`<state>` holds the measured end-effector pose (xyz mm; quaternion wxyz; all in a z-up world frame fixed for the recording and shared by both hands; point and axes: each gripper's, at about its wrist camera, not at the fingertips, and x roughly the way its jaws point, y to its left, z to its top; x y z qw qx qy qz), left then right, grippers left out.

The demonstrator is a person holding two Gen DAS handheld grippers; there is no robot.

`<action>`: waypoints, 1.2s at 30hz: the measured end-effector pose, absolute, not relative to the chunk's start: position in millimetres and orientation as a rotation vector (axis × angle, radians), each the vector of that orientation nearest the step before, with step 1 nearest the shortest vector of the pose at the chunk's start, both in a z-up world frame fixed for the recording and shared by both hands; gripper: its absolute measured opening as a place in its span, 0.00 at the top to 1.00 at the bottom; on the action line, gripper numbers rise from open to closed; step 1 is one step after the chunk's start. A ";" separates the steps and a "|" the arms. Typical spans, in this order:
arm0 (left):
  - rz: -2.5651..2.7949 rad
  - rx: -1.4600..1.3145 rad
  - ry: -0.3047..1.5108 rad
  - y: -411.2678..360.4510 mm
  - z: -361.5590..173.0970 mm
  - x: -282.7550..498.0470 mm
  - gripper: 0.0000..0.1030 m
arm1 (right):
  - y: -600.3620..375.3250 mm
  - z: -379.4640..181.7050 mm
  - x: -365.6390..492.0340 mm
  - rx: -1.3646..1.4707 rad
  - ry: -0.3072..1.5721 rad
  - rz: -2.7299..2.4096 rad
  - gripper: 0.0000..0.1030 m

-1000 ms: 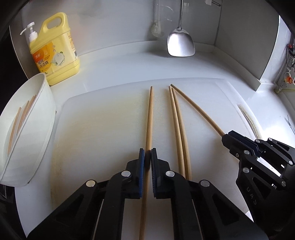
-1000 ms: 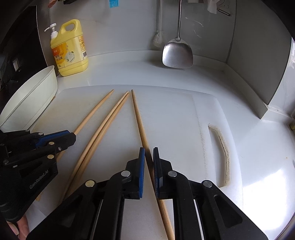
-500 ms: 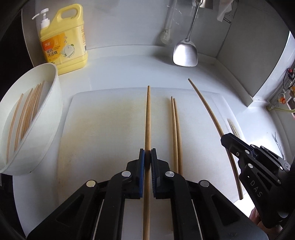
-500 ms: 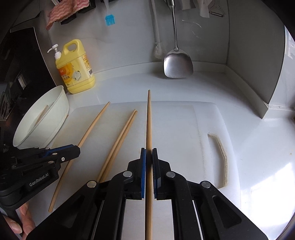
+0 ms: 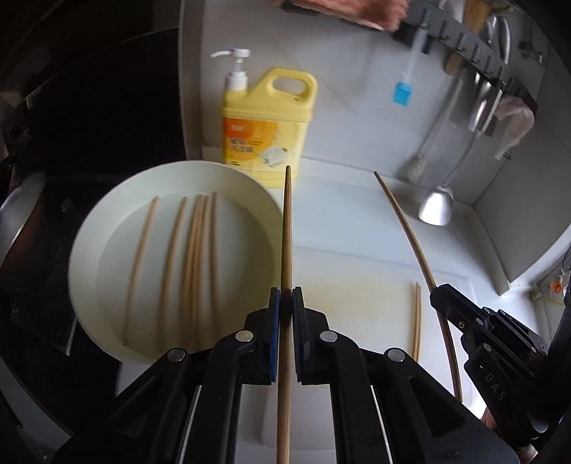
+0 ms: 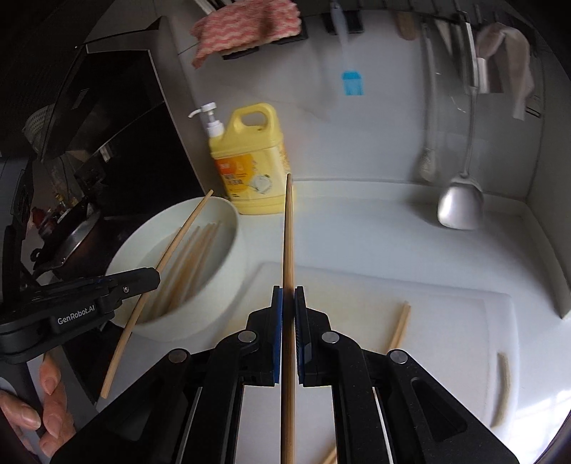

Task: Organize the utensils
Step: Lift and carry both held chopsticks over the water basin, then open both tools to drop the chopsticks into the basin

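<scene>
My left gripper (image 5: 284, 303) is shut on a wooden chopstick (image 5: 286, 228) and holds it in the air beside the right rim of the white bowl (image 5: 85, 228), which holds several chopsticks (image 5: 194, 257). In the right wrist view the left gripper (image 6: 150, 280) and its chopstick (image 6: 178, 237) hang over the bowl (image 6: 228, 250). My right gripper (image 6: 288, 303) is shut on another chopstick (image 6: 288, 235), lifted above the white cutting board (image 6: 446, 321). It also shows in the left wrist view (image 5: 437, 294) with its chopstick (image 5: 407, 223). Two chopsticks (image 5: 417, 321) lie on the board.
A yellow dish soap jug (image 5: 267, 125) stands against the back wall behind the bowl. A steel spatula (image 6: 460, 203), a brush (image 6: 351, 82) and cloths (image 6: 246, 25) hang on the wall. A dark stove (image 6: 78, 221) lies left of the bowl.
Both grippers have lifted their chopsticks off the cutting board and swung left toward the bowl. The left one now reaches the bowl's rim.
</scene>
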<state>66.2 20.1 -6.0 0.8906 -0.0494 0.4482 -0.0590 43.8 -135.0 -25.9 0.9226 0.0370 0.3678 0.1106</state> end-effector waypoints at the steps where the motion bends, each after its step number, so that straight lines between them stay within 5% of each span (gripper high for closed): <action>1: -0.111 -0.105 0.928 35.0 -4.5 72.7 0.93 | -121.4 -26.5 52.6 0.075 0.753 0.237 0.94; 16: -0.139 -0.099 1.050 160.3 -47.2 169.0 0.93 | 18.7 -75.2 149.4 0.120 0.892 0.217 0.94; 36: -0.114 -0.143 1.139 170.4 -78.8 187.4 0.93 | 30.8 -109.0 171.4 0.089 1.024 0.216 0.94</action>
